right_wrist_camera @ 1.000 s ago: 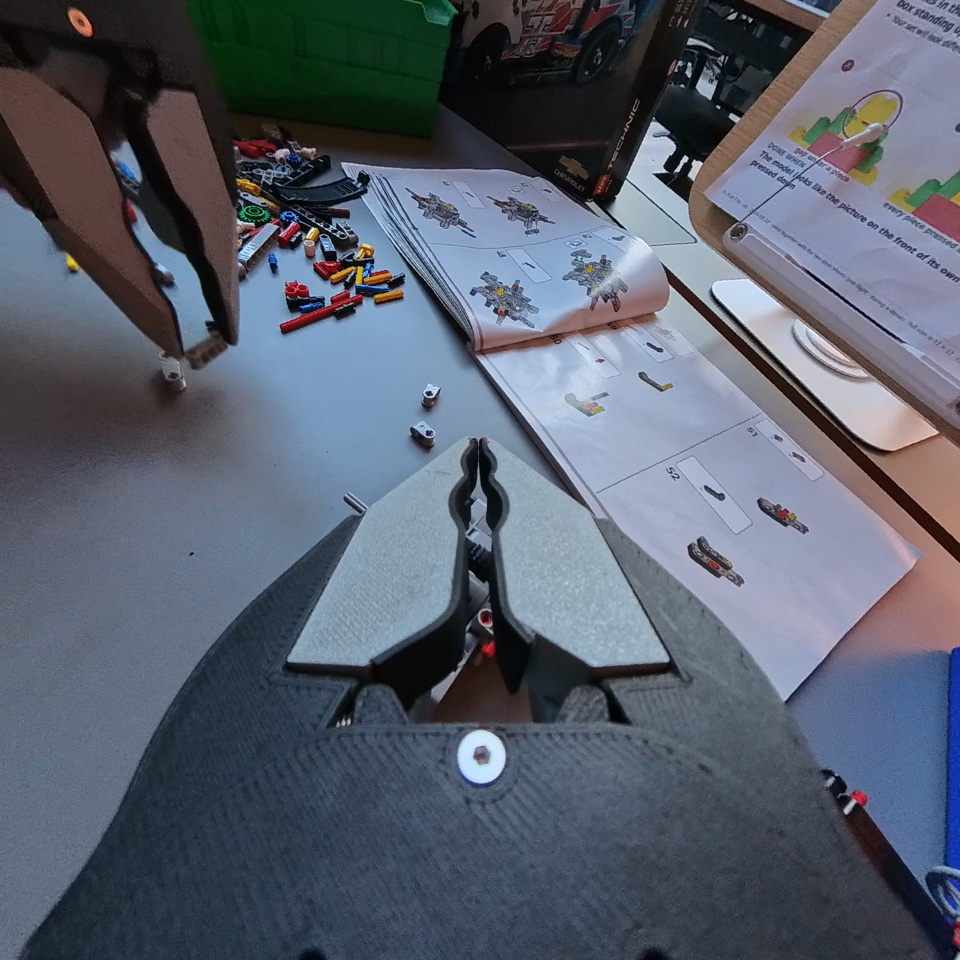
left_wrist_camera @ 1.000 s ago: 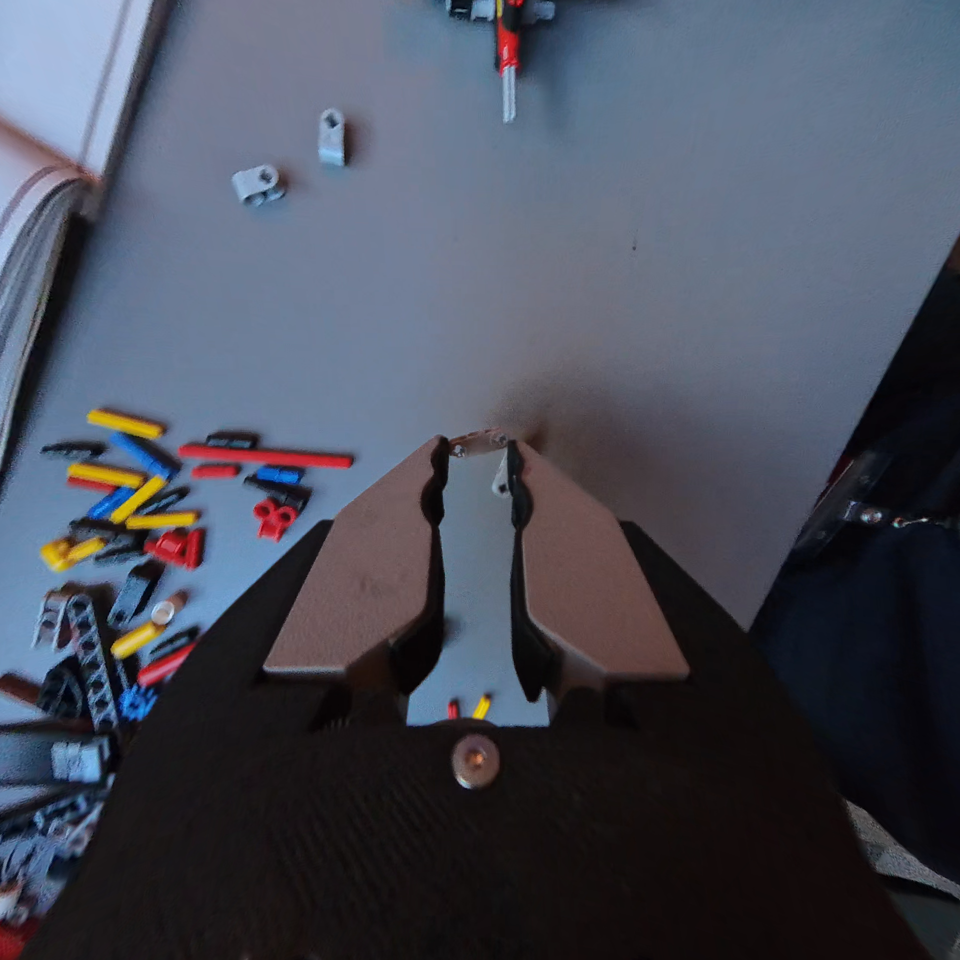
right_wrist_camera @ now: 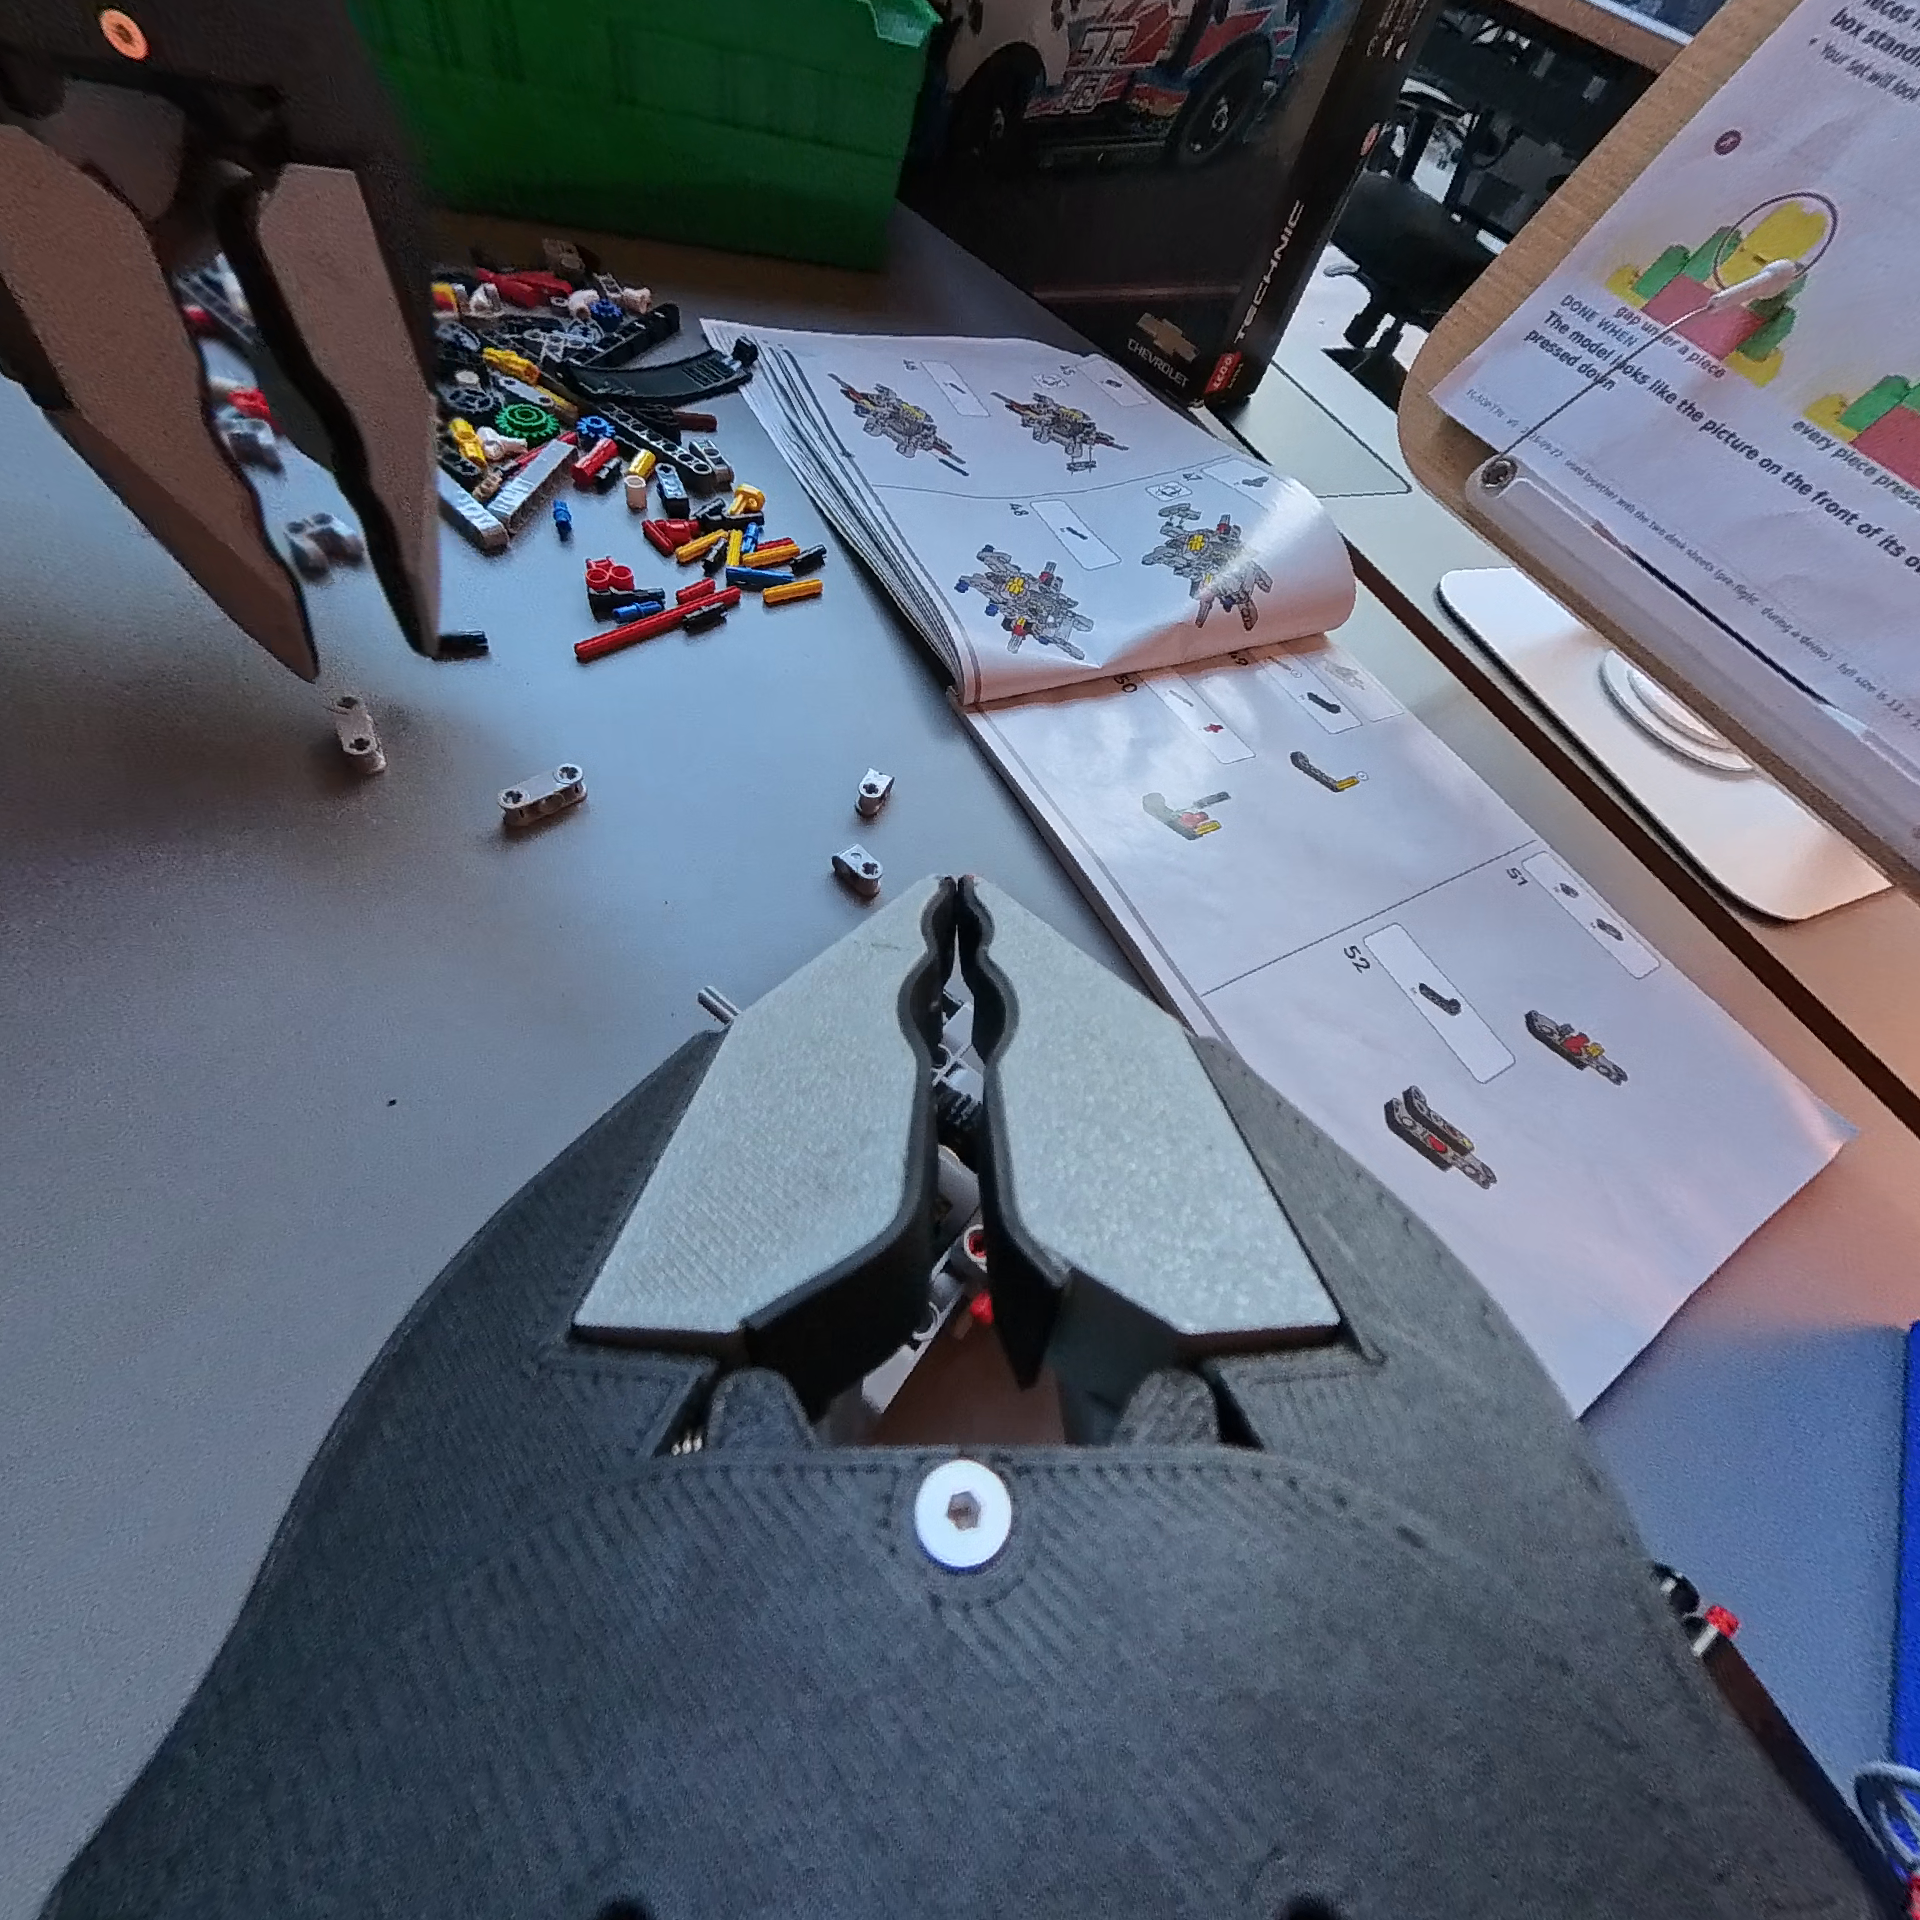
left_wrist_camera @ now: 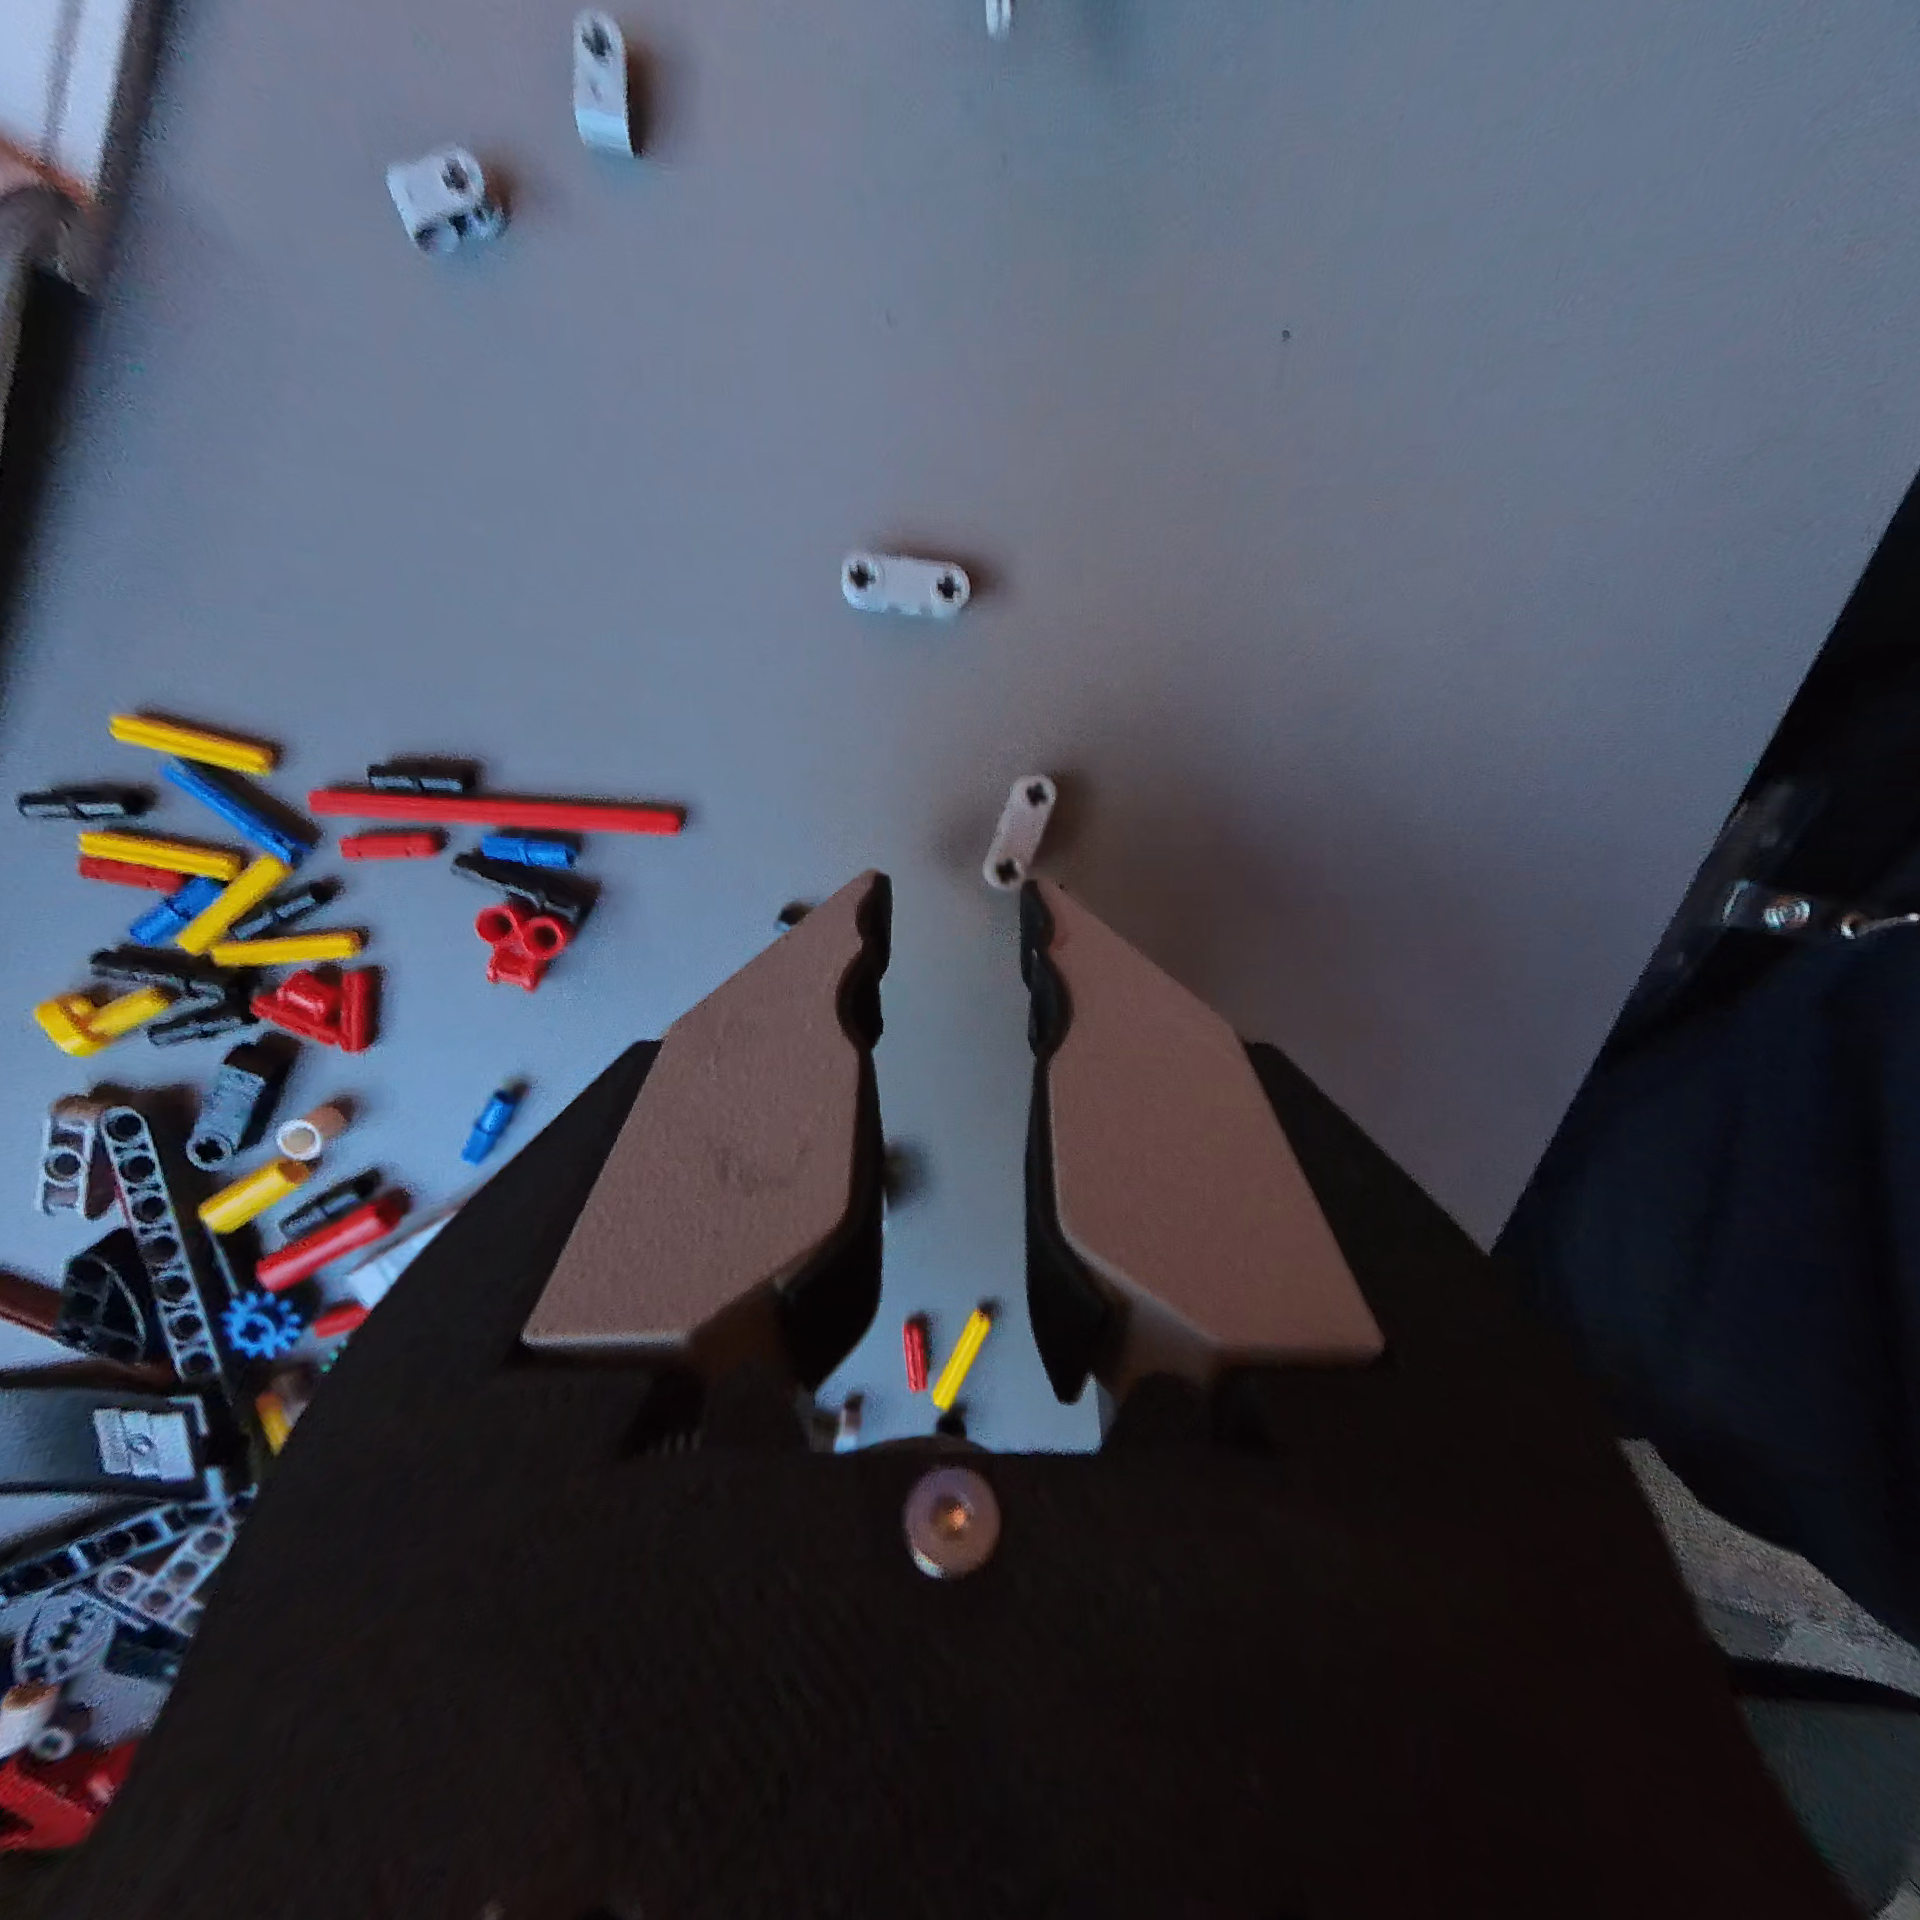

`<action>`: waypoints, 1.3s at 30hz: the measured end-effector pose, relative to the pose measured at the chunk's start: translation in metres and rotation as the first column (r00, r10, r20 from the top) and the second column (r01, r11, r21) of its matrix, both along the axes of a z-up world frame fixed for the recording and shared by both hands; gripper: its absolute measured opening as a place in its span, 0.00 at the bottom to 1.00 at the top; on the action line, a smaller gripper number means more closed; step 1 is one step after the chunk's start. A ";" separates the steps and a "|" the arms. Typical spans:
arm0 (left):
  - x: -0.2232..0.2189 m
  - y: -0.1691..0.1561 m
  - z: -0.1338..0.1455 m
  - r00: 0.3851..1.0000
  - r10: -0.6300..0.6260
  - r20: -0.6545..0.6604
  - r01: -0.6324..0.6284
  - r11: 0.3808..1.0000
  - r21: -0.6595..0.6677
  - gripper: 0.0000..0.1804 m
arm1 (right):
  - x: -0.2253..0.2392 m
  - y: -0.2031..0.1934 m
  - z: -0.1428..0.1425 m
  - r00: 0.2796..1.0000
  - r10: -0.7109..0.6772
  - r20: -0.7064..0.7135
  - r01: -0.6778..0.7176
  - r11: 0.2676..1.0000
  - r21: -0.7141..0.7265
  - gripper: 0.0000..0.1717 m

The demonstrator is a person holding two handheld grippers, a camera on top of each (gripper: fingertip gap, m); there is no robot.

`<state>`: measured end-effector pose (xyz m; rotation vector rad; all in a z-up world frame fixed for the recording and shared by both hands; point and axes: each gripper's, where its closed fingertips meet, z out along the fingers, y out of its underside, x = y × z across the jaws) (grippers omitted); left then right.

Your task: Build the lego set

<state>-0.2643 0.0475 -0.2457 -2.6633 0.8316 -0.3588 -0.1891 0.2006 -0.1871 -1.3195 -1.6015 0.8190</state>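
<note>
My left gripper (left_wrist_camera: 954, 888) is open and empty, hovering above the grey table (left_wrist_camera: 1247, 520). A small light grey two-hole link (left_wrist_camera: 1020, 831) lies on the table just past its right fingertip, and a second like it (left_wrist_camera: 904, 584) lies farther ahead. In the right wrist view the left gripper (right_wrist_camera: 364, 660) hangs above the same links (right_wrist_camera: 358, 732) (right_wrist_camera: 541, 795). My right gripper (right_wrist_camera: 956, 883) is shut, tips together. A small grey, black and red assembly (right_wrist_camera: 951, 1132) shows under its fingers, with a grey axle (right_wrist_camera: 715, 1003) sticking out left.
A pile of coloured building parts (left_wrist_camera: 239, 935) (right_wrist_camera: 623, 468) lies to the left. Two grey connectors (right_wrist_camera: 873, 792) (right_wrist_camera: 857, 868) lie ahead of the right gripper. An open instruction booklet (right_wrist_camera: 1143, 623), a green bin (right_wrist_camera: 665, 114), a dark box (right_wrist_camera: 1143, 156) and a board with a sheet (right_wrist_camera: 1714, 364) stand around.
The left gripper held a grey link at its tips; it has opened a little and risen, and the link now lies on the table. The right gripper has not moved.
</note>
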 end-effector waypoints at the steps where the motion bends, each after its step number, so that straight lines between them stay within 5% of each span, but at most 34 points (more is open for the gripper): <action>1: -0.001 -0.004 -0.001 1.000 0.000 0.002 0.000 1.000 -0.005 0.12 | 0.000 0.000 0.000 1.000 0.000 0.001 0.000 1.000 0.000 0.00; 6: 0.007 -0.007 -0.008 0.999 -0.023 0.027 0.024 1.000 -0.019 0.12 | -0.001 0.000 -0.003 1.000 -0.002 0.010 0.002 1.000 0.004 0.00; 16: 0.050 0.035 -0.011 0.995 -0.065 0.076 0.063 0.998 0.029 0.03 | 0.000 0.000 -0.003 1.000 -0.005 0.010 0.005 1.000 0.004 0.00; 25: 0.033 0.046 0.011 0.998 -0.021 0.052 0.015 0.993 0.113 0.07 | 0.000 0.000 0.000 1.000 -0.001 0.002 0.001 1.000 0.003 0.00; 32: 0.024 0.109 0.025 0.994 0.102 0.047 -0.111 0.959 0.259 0.17 | 0.000 -0.001 -0.001 1.000 -0.001 0.006 0.001 1.000 0.007 0.00; 39: 0.011 0.145 0.006 0.993 0.120 -0.024 -0.112 0.973 0.201 0.17 | 0.001 -0.002 0.002 1.000 0.004 -0.005 -0.004 1.000 0.005 0.00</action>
